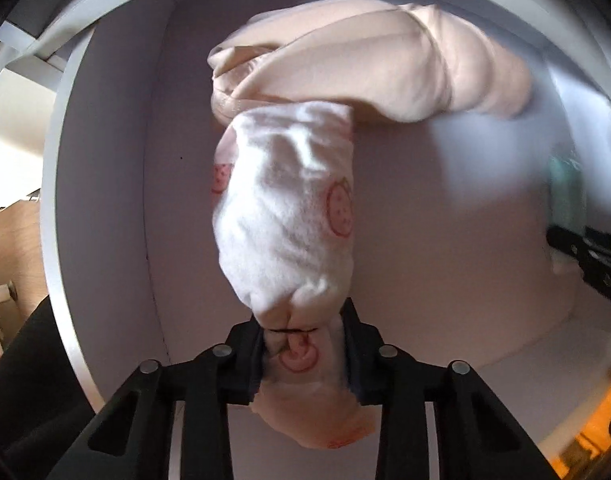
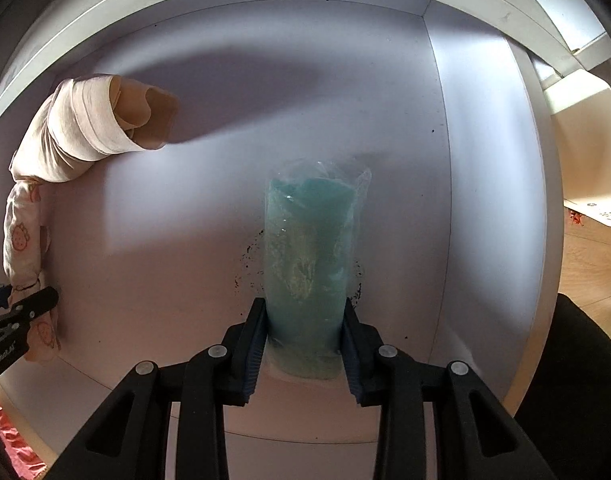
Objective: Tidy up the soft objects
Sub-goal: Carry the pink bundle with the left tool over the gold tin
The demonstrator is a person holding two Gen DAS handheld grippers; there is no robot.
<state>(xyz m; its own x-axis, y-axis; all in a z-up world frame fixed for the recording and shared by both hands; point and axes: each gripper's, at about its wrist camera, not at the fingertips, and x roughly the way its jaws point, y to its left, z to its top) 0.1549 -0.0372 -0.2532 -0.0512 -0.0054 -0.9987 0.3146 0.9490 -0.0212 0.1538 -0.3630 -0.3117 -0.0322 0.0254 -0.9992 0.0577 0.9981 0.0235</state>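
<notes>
White bin (image 2: 485,160): jaws clamp printed cloth (image 1: 285,216), teal roll (image 2: 309,256).

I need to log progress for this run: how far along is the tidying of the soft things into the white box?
Done: a rolled beige garment already lies inside the white box.

In hand: the left gripper is clamped on a white patterned cloth, lowered beside that roll; the right gripper is clamped on a teal bundle in clear wrap over the box floor.

Left: releasing both. Anything still outside the box is out of view.
</notes>
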